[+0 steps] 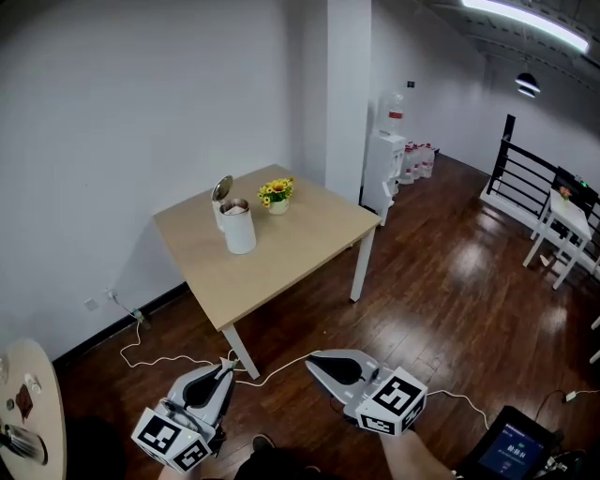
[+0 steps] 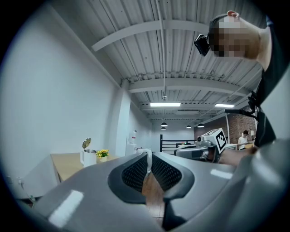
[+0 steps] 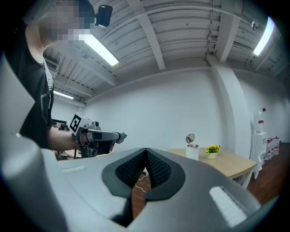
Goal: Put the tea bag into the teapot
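The left gripper point(image 1: 229, 365) is clamped on a thin white slip, seemingly the tea bag point(image 2: 147, 159). The right gripper point(image 1: 310, 358) is clenched empty. Both hang well short of the teapot point(image 1: 236, 227), open-lidded on the table point(image 1: 309, 246). Keep the pinch firm and arrive above the teapot's mouth.

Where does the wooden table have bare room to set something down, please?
The light wooden table is bare across its near half and right corner; the white open-lidded teapot and yellow flower pot crowd the far side.

I see dim, bluish frames; ceiling tube point(image 1: 530, 23) glares at 1 o'clock; gripper views fisheye-warped, black vignette corners.
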`<control>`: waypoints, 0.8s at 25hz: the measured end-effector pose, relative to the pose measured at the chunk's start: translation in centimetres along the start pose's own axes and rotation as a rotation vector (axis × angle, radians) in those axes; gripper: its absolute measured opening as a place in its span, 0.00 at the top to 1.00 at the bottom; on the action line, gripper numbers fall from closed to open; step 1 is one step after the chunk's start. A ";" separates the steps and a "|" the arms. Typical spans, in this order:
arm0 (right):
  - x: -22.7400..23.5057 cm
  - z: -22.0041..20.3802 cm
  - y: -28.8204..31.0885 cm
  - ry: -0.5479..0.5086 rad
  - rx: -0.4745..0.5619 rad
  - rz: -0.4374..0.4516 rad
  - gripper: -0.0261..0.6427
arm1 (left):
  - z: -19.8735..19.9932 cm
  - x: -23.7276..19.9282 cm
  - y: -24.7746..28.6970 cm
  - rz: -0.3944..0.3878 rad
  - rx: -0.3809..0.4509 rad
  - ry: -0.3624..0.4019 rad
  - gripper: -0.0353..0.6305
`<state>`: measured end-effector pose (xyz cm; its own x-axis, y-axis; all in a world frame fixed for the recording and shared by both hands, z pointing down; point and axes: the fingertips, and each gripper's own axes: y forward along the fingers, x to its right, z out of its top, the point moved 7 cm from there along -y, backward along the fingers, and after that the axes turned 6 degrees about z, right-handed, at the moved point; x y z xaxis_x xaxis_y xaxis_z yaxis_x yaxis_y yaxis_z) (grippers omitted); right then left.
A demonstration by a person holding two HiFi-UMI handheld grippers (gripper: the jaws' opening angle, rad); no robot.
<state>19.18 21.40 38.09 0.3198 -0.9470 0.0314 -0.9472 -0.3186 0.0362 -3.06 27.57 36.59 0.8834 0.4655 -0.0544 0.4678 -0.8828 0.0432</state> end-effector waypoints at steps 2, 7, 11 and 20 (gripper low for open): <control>1.2 -0.3 0.7 -0.006 -0.010 0.008 0.96 | -0.1 -0.9 1.3 -0.003 -0.001 -0.001 0.89; 4.7 -0.4 3.0 -0.022 -0.009 -0.024 0.96 | -0.4 -4.3 4.6 -0.006 0.009 -0.019 0.89; 8.1 0.3 5.0 -0.032 -0.010 -0.051 0.96 | -0.1 -7.3 7.4 -0.006 0.021 -0.016 0.89; 15.1 1.9 12.3 -0.032 -0.025 -0.071 0.96 | 1.4 -15.4 13.2 -0.025 0.020 0.003 0.89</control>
<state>12.31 3.11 37.14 0.3852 -0.9228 -0.0044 -0.9209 -0.3847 0.0625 -10.48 8.66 36.60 0.8714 0.4879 -0.0518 0.4894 -0.8718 0.0223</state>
